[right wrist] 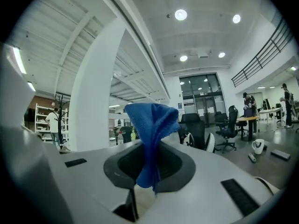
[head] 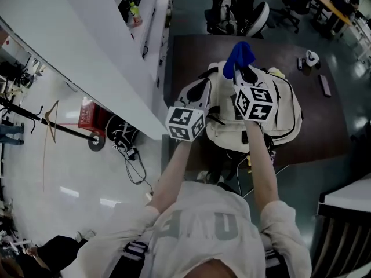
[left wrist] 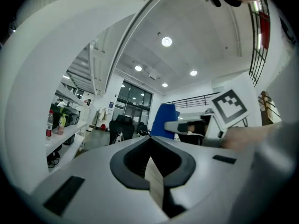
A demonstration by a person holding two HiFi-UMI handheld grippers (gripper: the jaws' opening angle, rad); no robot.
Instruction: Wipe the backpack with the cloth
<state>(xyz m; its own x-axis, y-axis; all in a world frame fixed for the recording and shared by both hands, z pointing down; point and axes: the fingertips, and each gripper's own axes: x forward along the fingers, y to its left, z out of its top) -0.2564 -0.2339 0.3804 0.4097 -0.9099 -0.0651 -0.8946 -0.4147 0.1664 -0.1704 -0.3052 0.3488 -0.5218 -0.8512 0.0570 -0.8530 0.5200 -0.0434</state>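
A cream backpack (head: pixel 285 110) lies on the dark brown table (head: pixel 324 126), below both grippers. My right gripper (head: pixel 237 69) is shut on a blue cloth (head: pixel 239 57), which sticks up out of the jaws (right wrist: pixel 152 125) and hangs bunched above the backpack's far end. My left gripper (head: pixel 200 91) is held beside it to the left, jaws closed together with nothing between them (left wrist: pixel 152 146). From the left gripper view, the blue cloth (left wrist: pixel 163 120) and the right gripper's marker cube (left wrist: pixel 229 107) show at the right.
A white shelf unit (head: pixel 116 51) runs along the table's left side, with bottles (head: pixel 134 13) on it. A white cup (head: pixel 312 58) and small dark items (head: pixel 324 84) sit on the table's right part. Office chairs (head: pixel 243 16) stand beyond the table. A white counter corner (head: pixel 351 196) is at right.
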